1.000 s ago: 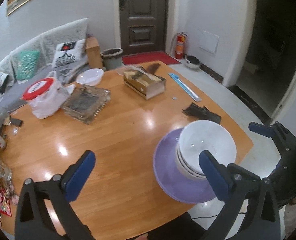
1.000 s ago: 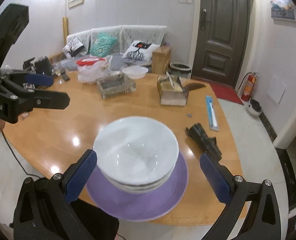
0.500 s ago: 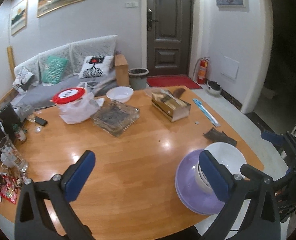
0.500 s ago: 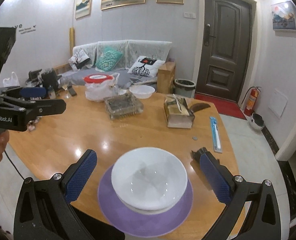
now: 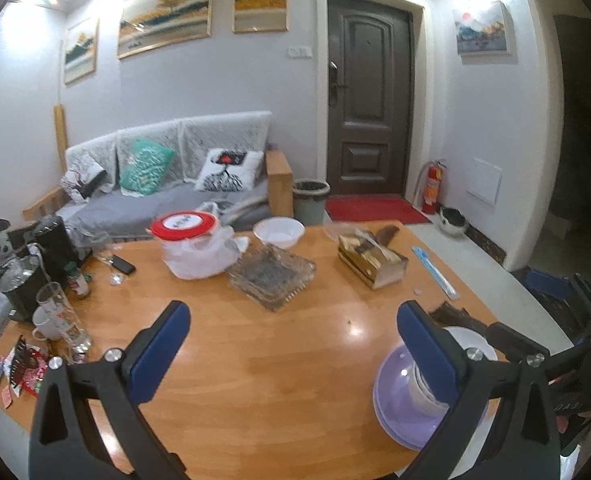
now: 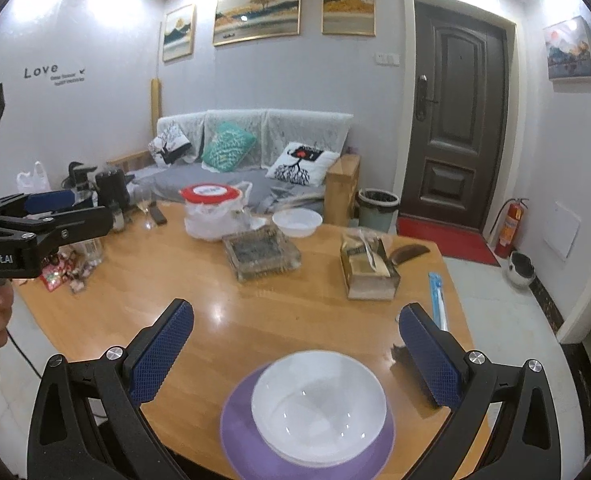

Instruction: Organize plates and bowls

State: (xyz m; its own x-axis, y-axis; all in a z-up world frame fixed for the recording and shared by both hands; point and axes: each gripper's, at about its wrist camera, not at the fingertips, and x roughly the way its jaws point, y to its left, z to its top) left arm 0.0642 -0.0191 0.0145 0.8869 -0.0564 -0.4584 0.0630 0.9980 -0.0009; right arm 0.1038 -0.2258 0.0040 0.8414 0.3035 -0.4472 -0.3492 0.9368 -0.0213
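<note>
A stack of white bowls (image 6: 319,404) sits on purple plates (image 6: 247,448) at the near edge of the wooden table (image 6: 255,320). In the left wrist view the bowl stack (image 5: 427,392) and plates (image 5: 395,412) lie at the lower right, partly hidden by the finger. Another white bowl (image 5: 279,232) stands at the far side, also in the right wrist view (image 6: 297,223). My left gripper (image 5: 291,352) is open and empty above the table. My right gripper (image 6: 295,356) is open and empty, raised above the stack.
A glass tray (image 6: 261,254), a red-lidded tub in a bag (image 6: 211,212), a tissue box (image 6: 369,270), a blue strip (image 6: 437,296) and a dark object (image 5: 453,316) lie on the table. Glasses and a kettle (image 5: 35,280) crowd the left end.
Both grippers have pulled back and tilted up from the stack, which now sits lower and smaller in both views. The bowls and plates have not moved.
</note>
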